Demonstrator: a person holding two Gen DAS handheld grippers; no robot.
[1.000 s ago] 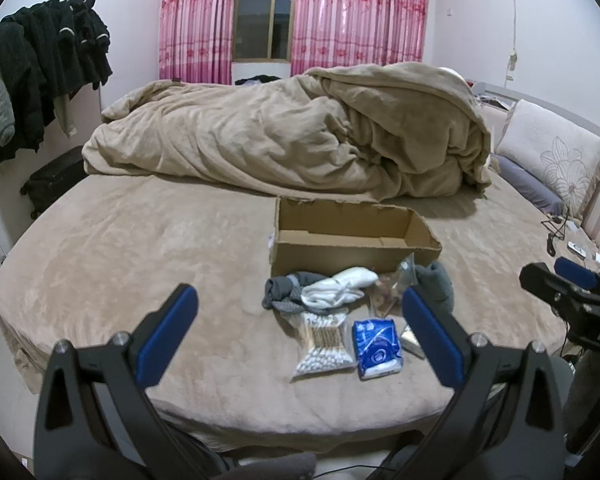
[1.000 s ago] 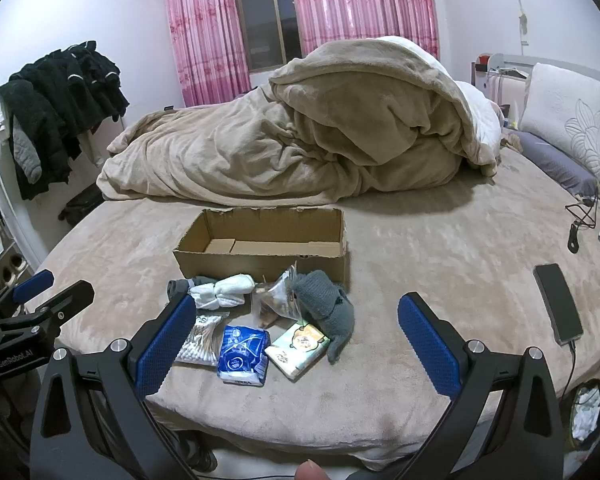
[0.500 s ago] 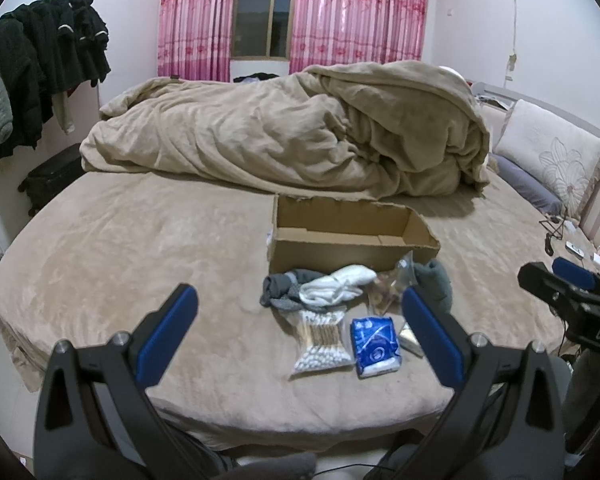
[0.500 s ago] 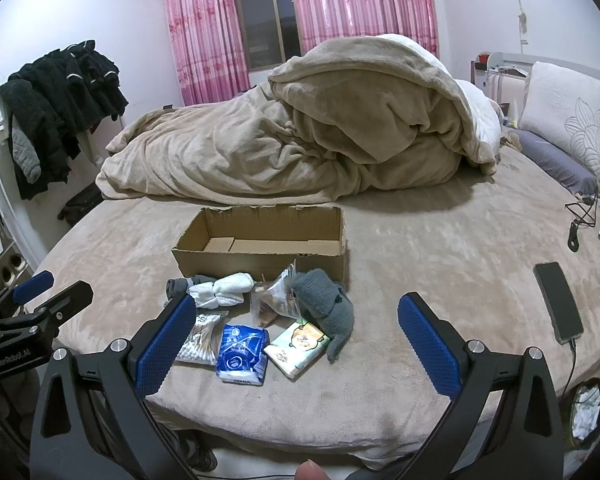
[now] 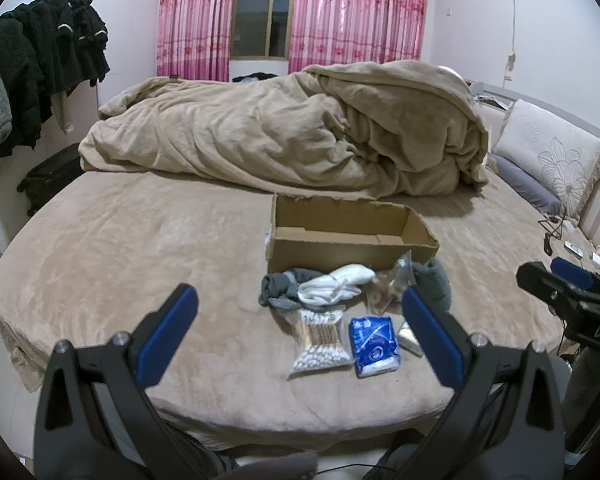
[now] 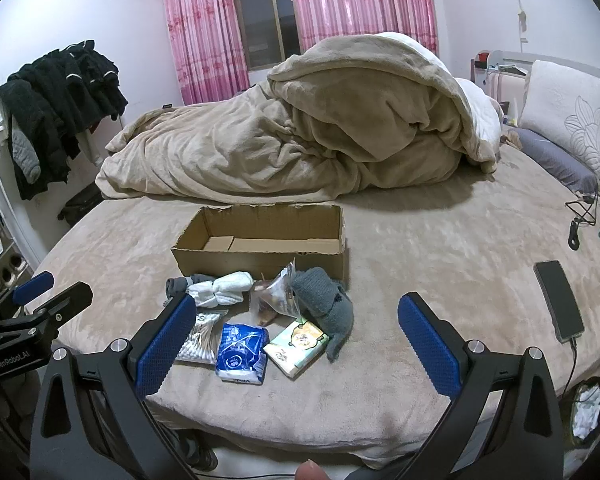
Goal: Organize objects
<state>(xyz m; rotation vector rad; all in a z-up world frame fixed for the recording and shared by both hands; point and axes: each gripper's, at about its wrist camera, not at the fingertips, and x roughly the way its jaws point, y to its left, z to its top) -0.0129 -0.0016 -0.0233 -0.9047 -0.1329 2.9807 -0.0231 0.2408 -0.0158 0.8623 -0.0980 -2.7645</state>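
Note:
An open empty cardboard box [image 5: 352,236] [image 6: 260,244] sits on the bed. In front of it lie a grey and white sock bundle [image 5: 320,286] [image 6: 216,290], a clear snack bag [image 6: 276,300], a grey sock [image 6: 328,304], a cotton swab pack [image 5: 320,340] [image 6: 200,340], a blue tissue pack [image 5: 374,344] [image 6: 242,350] and a green-white tissue pack [image 6: 296,344]. My left gripper [image 5: 300,332] is open and empty, short of the items. My right gripper [image 6: 296,340] is open and empty, short of the items.
A rumpled beige duvet [image 5: 284,136] is piled behind the box. A phone [image 6: 560,300] on a cable lies at the bed's right edge, with pillows [image 6: 576,128] beyond. Dark clothes [image 5: 32,88] hang on the left wall. The bed's front edge [image 6: 300,428] is close below the grippers.
Both views have shifted only slightly; the left gripper has drifted a little. The objects on the bed have not moved and both grippers stay open.

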